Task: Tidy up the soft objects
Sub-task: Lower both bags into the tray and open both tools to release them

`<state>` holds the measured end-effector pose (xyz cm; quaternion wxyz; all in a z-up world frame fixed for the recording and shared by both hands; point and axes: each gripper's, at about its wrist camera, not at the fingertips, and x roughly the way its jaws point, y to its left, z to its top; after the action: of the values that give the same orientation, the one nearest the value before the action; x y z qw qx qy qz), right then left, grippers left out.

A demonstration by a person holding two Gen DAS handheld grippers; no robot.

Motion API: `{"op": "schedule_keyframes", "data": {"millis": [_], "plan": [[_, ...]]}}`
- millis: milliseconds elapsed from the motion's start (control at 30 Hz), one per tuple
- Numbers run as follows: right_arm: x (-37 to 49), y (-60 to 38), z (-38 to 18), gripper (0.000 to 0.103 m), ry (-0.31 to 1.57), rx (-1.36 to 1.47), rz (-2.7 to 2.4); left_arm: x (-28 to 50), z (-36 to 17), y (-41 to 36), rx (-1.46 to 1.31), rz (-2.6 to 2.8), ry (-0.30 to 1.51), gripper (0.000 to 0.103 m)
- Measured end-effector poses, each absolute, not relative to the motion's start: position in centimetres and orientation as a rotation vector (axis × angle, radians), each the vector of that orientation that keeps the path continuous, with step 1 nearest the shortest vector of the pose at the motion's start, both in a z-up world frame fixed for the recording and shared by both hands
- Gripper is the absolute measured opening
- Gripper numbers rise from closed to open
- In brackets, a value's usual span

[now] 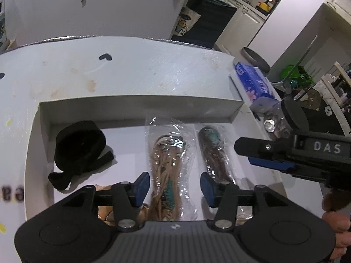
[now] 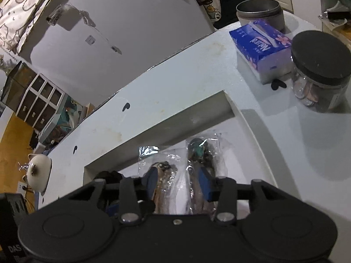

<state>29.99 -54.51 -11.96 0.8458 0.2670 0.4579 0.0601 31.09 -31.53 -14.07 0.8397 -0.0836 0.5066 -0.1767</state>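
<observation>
A shallow white box holds three soft items. A black fabric band lies at its left. A tan cord bundle in a clear bag lies mid-box, and a dark brown bundle in a clear bag lies to its right. My left gripper is open and straddles the tan bag without pressing it. My right gripper comes in from the right above the box edge. In the right wrist view my right gripper is open over the gap between the tan bag and the dark bag.
The box sits on a stained white table. A blue tissue pack, a black-lidded jar of coins and a metal tin stand at the far right. A white ceramic piece sits off the left edge. A hand holds the right gripper.
</observation>
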Motion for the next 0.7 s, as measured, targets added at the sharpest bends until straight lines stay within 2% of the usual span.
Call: {"op": "schedule_keyframes", "data": {"millis": [233, 300, 433, 633, 700], "plan": [[29.0, -55.4, -11.4, 0.041, 0.968, 0.566, 0.125, 30.0, -12.6, -31.7, -0.176, -0.381, 1.048, 0.054], [28.4, -55.4, -10.9, 0.041, 0.96, 0.558, 0.133, 29.5, -11.9, -31.4, -0.179, -0.38, 1.036, 0.059], [26.9, -55.3, -9.3, 0.041, 0.926, 0.517, 0.148, 28.1, -10.2, -30.9, -0.181, -0.374, 1.0, 0.061], [24.3, -54.9, -7.0, 0.044, 0.868, 0.424, 0.153, 25.3, -7.5, -29.5, -0.181, -0.349, 0.938, 0.076], [23.2, -54.7, -6.3, 0.048, 0.845, 0.381, 0.152, 24.3, -6.7, -28.9, -0.185, -0.336, 0.919, 0.084]]}}
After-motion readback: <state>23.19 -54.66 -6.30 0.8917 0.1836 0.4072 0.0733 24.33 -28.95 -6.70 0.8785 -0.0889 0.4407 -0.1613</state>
